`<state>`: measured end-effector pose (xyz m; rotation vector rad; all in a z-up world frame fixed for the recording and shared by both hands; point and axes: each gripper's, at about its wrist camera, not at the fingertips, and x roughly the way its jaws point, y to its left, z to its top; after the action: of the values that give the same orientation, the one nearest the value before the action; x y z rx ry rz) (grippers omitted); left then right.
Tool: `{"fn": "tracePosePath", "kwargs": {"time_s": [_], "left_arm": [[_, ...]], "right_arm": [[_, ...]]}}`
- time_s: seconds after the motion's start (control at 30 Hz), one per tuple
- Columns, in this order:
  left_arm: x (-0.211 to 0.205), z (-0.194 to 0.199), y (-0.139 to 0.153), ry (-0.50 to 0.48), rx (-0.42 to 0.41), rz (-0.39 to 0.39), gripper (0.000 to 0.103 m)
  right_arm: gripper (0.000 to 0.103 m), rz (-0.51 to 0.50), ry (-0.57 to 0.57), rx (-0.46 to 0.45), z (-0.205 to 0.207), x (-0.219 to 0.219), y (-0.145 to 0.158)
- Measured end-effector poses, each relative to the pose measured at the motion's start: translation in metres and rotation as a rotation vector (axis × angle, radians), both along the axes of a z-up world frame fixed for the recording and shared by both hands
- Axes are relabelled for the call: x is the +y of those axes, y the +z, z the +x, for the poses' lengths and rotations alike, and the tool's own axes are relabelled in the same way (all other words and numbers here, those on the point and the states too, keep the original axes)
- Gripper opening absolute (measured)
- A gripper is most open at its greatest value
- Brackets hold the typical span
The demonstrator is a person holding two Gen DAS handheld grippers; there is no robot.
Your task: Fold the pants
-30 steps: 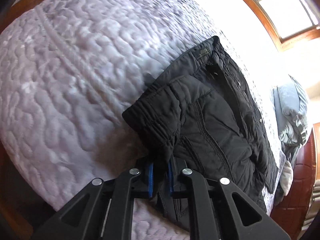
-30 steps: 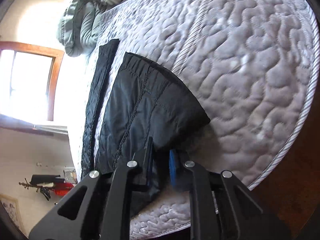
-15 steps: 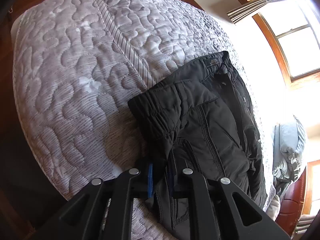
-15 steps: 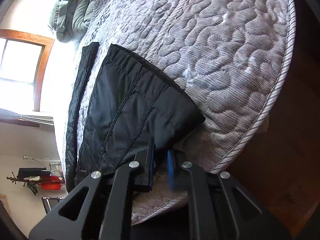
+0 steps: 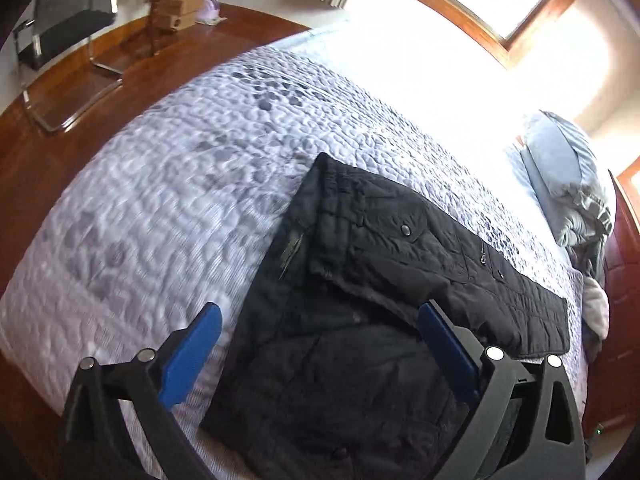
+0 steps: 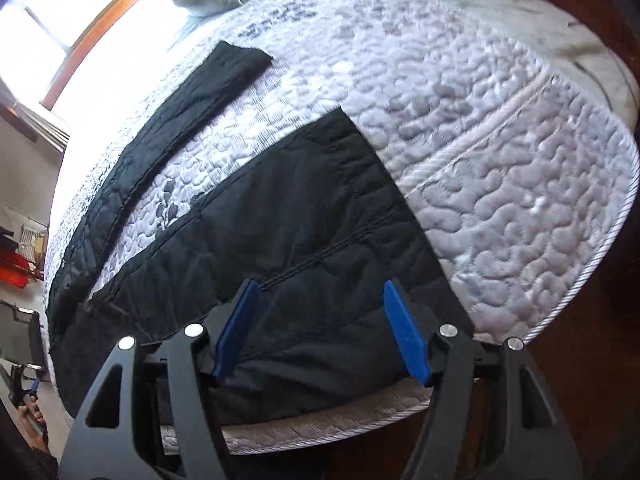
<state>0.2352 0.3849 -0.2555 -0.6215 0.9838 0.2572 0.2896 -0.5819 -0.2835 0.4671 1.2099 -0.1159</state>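
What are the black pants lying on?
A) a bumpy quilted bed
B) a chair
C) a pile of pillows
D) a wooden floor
A: the black pants are spread flat on the pale quilted mattress, while the wooden floor and the chair sit off to the side with no pants on them.
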Motion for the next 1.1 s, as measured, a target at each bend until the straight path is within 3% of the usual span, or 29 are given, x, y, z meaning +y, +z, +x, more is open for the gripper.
{"fn": "tracePosePath", "kwargs": {"time_s": [0.1, 0.17, 0.37, 0.5, 0.63, 0.7, 0.73, 0.77, 0.83, 1.1], "left_arm": [[0.02, 0.06, -0.018, -0.054, 0.038, -0.135, 0.099], [0.028, 0.093, -0.036, -0.076, 0.081, -0.212, 0.099], [0.047, 0.171, -0.077, -0.159, 0.189, -0.173, 0.099], [0.052, 0.201, -0.101, -0.226, 0.231, -0.18, 0.099], [0.044, 0.212, -0.105, -0.317, 0.251, -0.135, 0.099], [0.041, 0.213, -0.105, -0.342, 0.255, -0.111, 0.092], [0.04, 0.214, -0.105, -0.349, 0.259, -0.094, 0.082], [0.041, 0.215, -0.104, -0.349, 0.255, -0.089, 0.06], [0.045, 0.216, -0.104, -0.327, 0.241, -0.122, 0.052], [0.048, 0.212, -0.11, -0.29, 0.212, -0.122, 0.043]], "right_arm": [[0.067, -0.01, -0.027, 0.161, 0.001, -0.009, -0.034], [0.066, -0.019, -0.016, 0.183, -0.001, -0.01, -0.03], [0.083, 0.047, 0.014, 0.058, 0.044, -0.013, 0.027], [0.084, 0.097, 0.096, 0.028, 0.114, -0.004, 0.039], [0.086, 0.146, 0.173, 0.016, 0.201, 0.013, 0.044], [0.088, 0.17, 0.221, 0.019, 0.239, 0.019, 0.044], [0.089, 0.169, 0.254, 0.021, 0.261, 0.023, 0.044], [0.09, 0.162, 0.281, 0.023, 0.28, 0.027, 0.043], [0.091, 0.145, 0.337, 0.042, 0.322, 0.035, 0.038], [0.091, 0.03, 0.433, 0.103, 0.44, 0.05, -0.017]]}}
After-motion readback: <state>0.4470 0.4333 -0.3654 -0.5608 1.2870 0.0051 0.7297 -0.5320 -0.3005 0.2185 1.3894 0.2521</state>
